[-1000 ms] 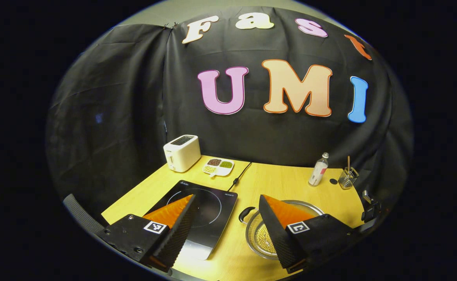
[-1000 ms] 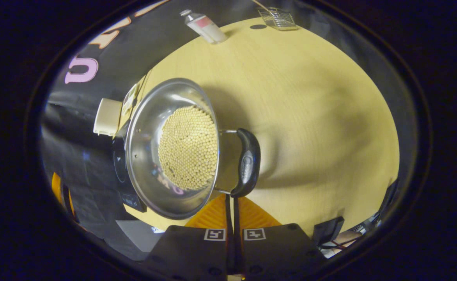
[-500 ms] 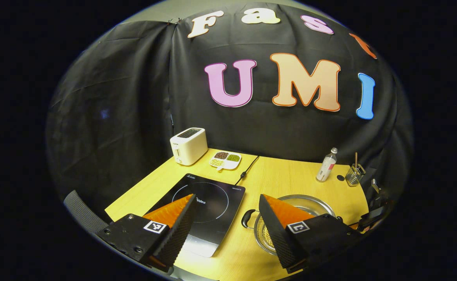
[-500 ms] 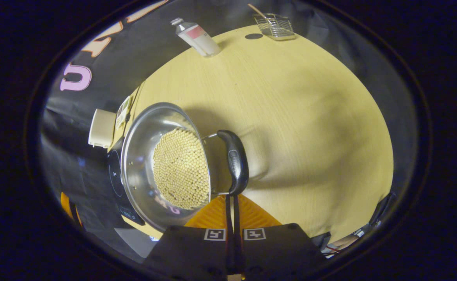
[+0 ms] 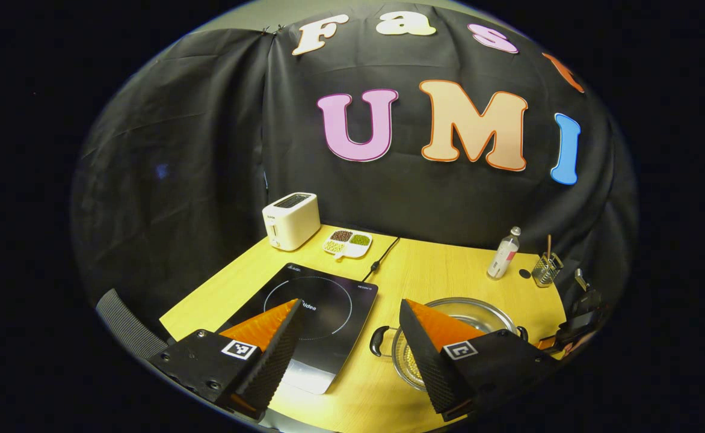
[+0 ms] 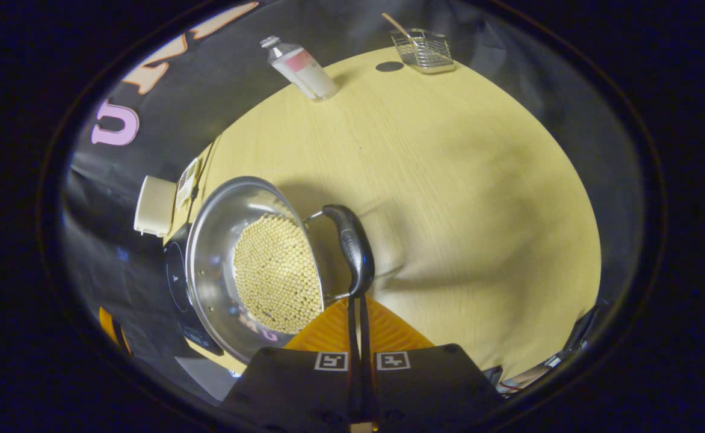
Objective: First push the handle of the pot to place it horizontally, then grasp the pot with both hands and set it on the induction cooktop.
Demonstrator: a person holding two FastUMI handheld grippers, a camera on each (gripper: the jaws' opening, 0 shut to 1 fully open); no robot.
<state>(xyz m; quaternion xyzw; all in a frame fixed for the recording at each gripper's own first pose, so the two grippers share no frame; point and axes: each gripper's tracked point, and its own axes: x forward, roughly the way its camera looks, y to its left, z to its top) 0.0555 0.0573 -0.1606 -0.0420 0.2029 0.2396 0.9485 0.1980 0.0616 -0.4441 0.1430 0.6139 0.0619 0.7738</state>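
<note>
The pot (image 6: 250,264), holding pale round beads, stands on the wooden table (image 6: 449,180) just right of the induction cooktop (image 5: 322,307), not yet on it. Its right-hand handle (image 6: 352,249) sits just at the tip of the right gripper (image 6: 355,300), whose fingers are pressed together with nothing between them. Compared with a second ago, this handle has swung from a near-upright loop to a tilted line, and the pot has shifted lower and nearer in the right gripper view. Judgement: the push on the handle is under way and not finished; the two-handed grasp cannot start yet.

The left gripper (image 5: 349,310) hangs above the table with fingers wide apart, holding nothing; the pot's other handle (image 5: 379,340) lies between them in the left gripper view. That view has altered only slightly.

Farther back stand a toaster (image 5: 290,219), a divided dish (image 5: 347,243), a bottle (image 5: 504,252) and a wire holder (image 5: 546,269).
</note>
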